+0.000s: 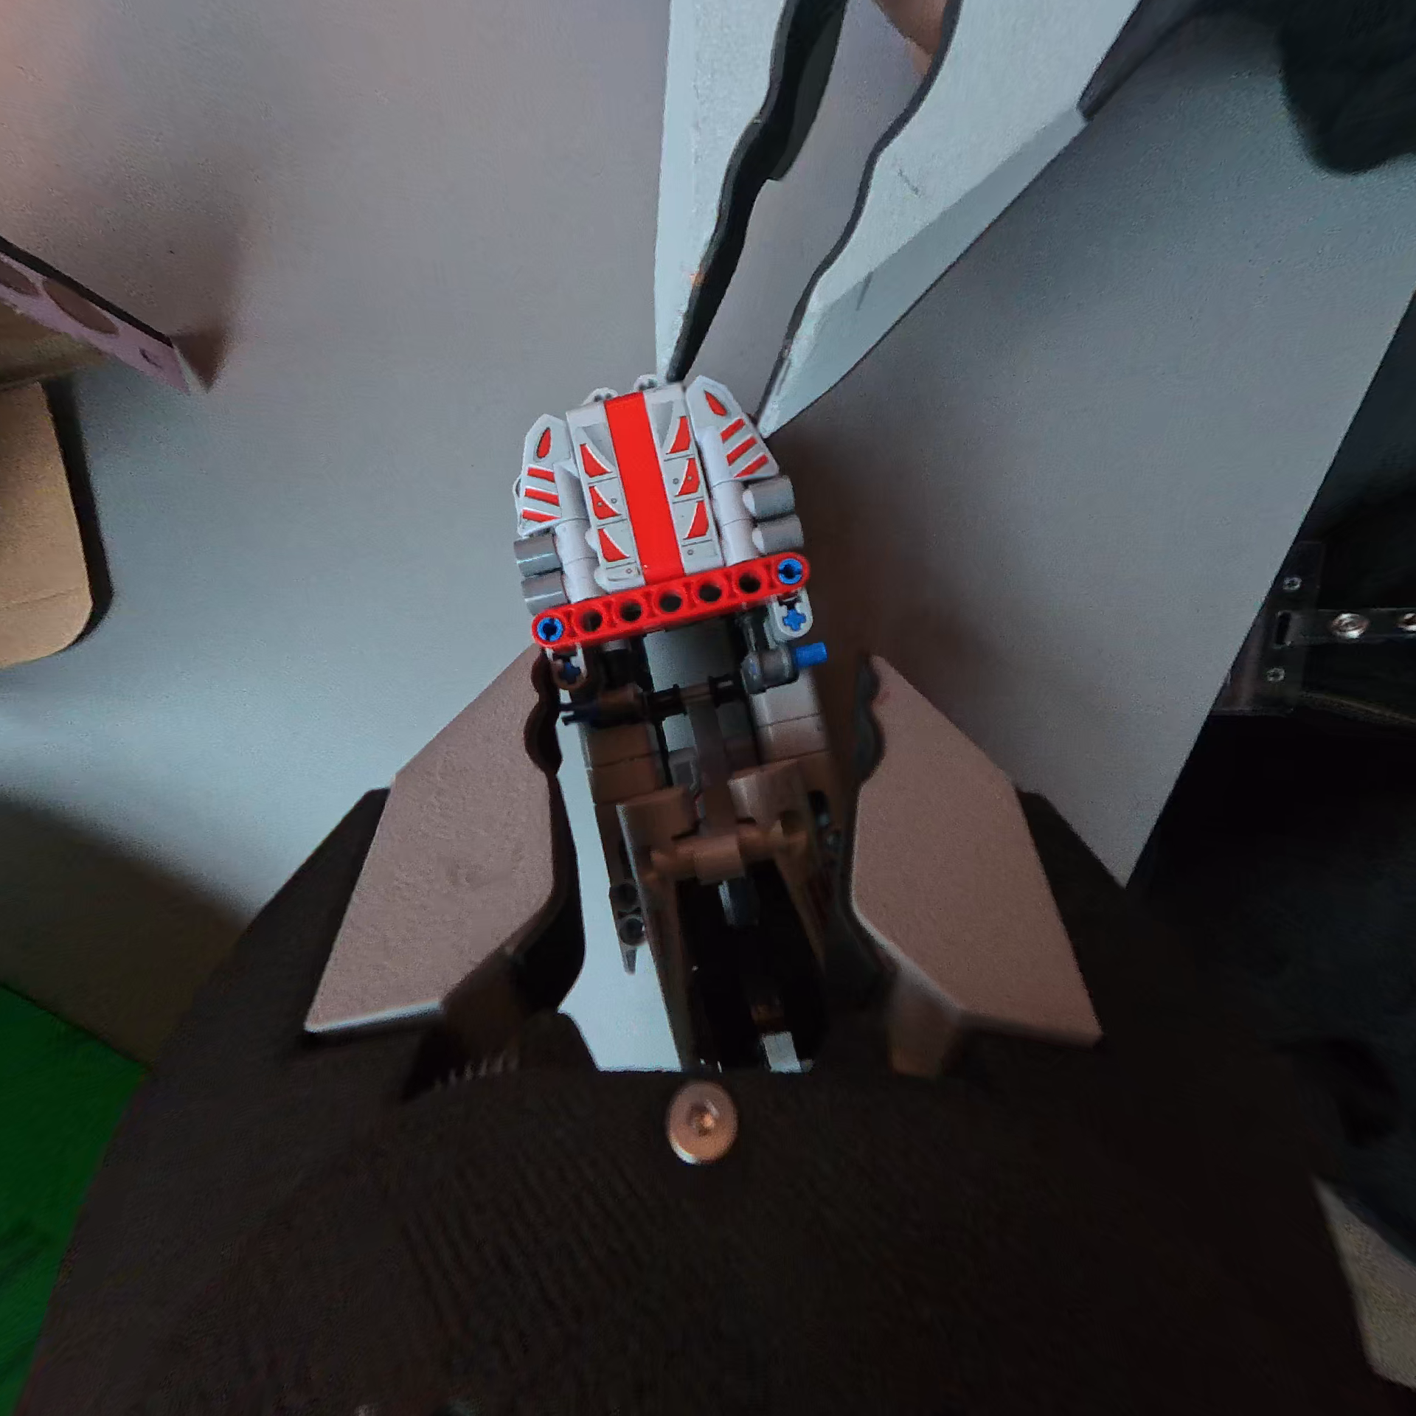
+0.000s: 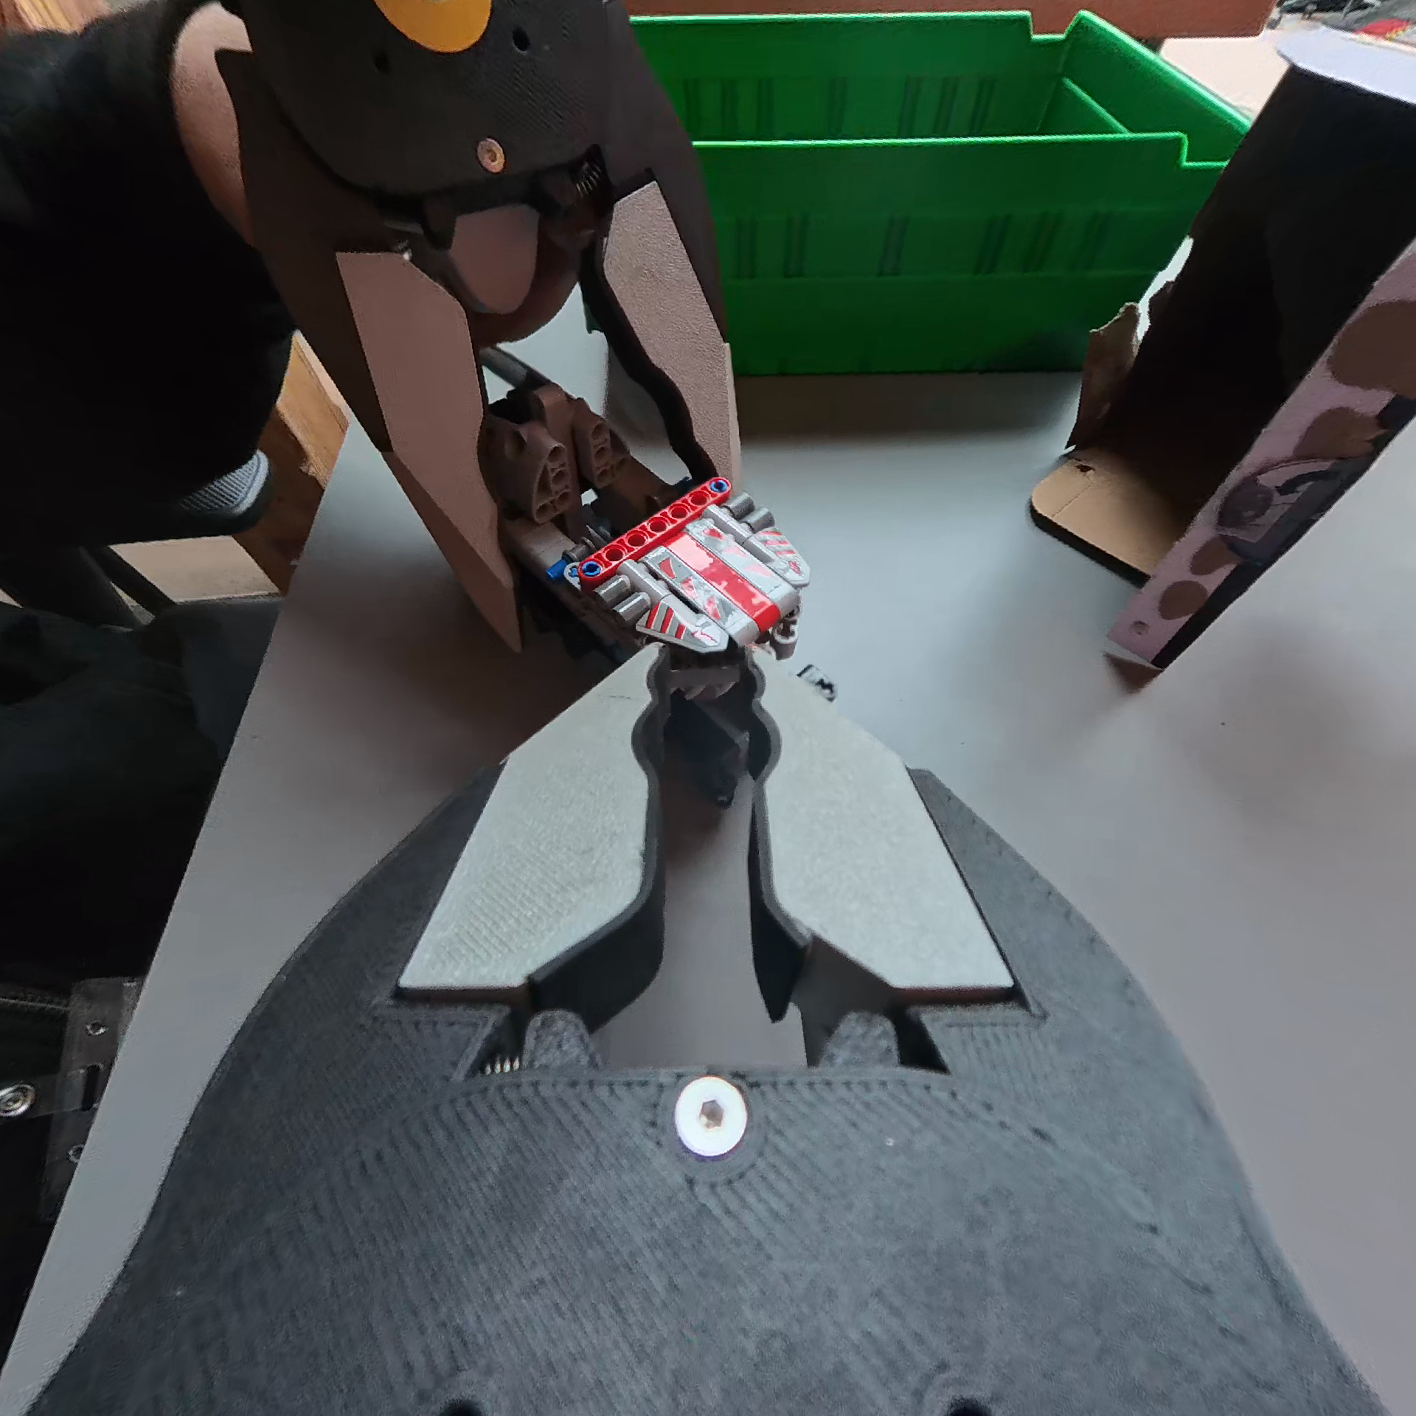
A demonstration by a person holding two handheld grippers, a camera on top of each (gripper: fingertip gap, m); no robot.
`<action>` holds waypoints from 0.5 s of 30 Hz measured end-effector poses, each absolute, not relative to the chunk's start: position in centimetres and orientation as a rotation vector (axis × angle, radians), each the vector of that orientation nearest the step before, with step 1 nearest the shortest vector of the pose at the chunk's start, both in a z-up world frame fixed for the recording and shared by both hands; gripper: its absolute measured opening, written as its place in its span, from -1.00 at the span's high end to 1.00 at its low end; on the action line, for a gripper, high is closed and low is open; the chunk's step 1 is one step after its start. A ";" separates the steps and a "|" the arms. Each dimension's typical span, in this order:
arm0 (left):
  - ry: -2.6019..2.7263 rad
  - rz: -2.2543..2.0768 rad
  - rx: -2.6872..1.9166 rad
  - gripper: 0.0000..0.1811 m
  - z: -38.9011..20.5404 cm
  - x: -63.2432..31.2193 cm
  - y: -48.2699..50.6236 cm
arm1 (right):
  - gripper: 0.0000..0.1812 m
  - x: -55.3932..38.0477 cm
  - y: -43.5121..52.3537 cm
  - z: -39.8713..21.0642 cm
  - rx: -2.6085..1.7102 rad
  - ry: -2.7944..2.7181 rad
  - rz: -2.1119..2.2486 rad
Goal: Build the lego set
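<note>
My left tool (image 1: 701, 766) is clamped on the rear of the grey, red and black lego model (image 1: 659, 521), its two tan-faced fingers (image 1: 460, 866) pressing the dark grey beams of the frame from either side, so the model juts forward out of the grip above the pale grey table (image 1: 306, 575). My right tool (image 2: 705, 689) meets the model from the opposite end: its grey-faced fingers (image 2: 552, 850) are drawn close together, and their tips pinch a small dark part at the underside of the model's front edge. The model's front is a light grey hood of curved panels with a broad red stripe down the middle and red stickers of slanted bars and wedges on both flanks; I can read no writing on it. Behind the hood a red beam with a row of round holes (image 1: 670, 601) runs across, pinned at each end by a blue peg, and short grey cylinders stick out on both sides. Farther back on the table stands a green plastic bin with dividers (image 2: 942, 207), and to its right an opened cardboard box (image 2: 1257, 398) stands upright.
</note>
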State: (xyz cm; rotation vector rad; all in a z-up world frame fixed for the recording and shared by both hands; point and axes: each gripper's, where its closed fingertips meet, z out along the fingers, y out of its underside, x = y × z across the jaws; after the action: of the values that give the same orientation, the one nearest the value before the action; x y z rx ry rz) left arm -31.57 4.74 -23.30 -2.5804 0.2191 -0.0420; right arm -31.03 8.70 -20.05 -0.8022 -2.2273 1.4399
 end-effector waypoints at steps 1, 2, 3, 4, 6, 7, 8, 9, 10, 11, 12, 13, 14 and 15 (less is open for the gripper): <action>0.242 -0.036 -2.581 0.17 -23.3 -31.5 4.6 | 0.85 -31.0 8.6 -20.0 -0.786 -2.231 1.430; 0.254 -0.037 -2.578 0.17 -23.3 -31.5 4.5 | 0.86 -30.9 8.5 -20.1 -0.775 -2.234 1.420; 0.248 -0.044 -2.572 0.17 -23.2 -31.5 4.4 | 0.86 -31.0 8.5 -20.1 -0.771 -2.232 1.410; 0.234 -0.055 -2.573 0.17 -23.2 -31.5 4.4 | 0.86 -31.1 8.5 -20.1 -0.774 -2.227 1.402; 0.230 -0.055 -2.575 0.16 -23.3 -31.5 4.5 | 0.86 -31.2 8.7 -20.1 -0.790 -2.222 1.398; 0.239 -0.043 -2.576 0.15 -23.3 -31.5 4.5 | 0.85 -31.3 8.8 -20.1 -0.803 -2.217 1.398; 0.245 -0.026 -2.578 0.14 -23.4 -31.6 4.5 | 0.82 -31.4 9.0 -20.1 -0.818 -2.211 1.401; 0.248 -0.009 -2.580 0.13 -23.4 -31.6 4.6 | 0.81 -31.5 9.1 -20.2 -0.833 -2.208 1.408; 0.247 -0.001 -2.582 0.12 -23.4 -31.6 4.5 | 0.80 -31.6 9.1 -20.2 -0.847 -2.204 1.414; 0.240 0.001 -2.585 0.13 -23.4 -31.7 4.4 | 0.80 -31.8 9.3 -20.1 -0.860 -2.191 1.406; 0.224 -0.007 -2.586 0.14 -23.4 -31.8 4.4 | 0.83 -32.1 9.7 -20.2 -0.878 -2.170 1.375; 0.201 -0.026 -2.582 0.17 -23.2 -31.8 4.4 | 0.90 -32.4 10.3 -20.4 -0.891 -2.155 1.333; 0.171 -0.041 -2.572 0.22 -22.9 -31.9 4.4 | 0.89 -32.4 10.5 -20.4 -0.886 -2.152 1.316; 0.157 -0.031 -2.562 0.29 -22.5 -32.2 4.3 | 0.88 -32.3 10.3 -20.1 -0.869 -2.150 1.337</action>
State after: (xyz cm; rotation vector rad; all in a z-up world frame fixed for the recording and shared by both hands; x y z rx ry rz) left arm -32.18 4.35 -22.48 -2.5622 0.1573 -0.0313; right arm -32.28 10.32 -20.11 -0.8693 -2.1502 1.3367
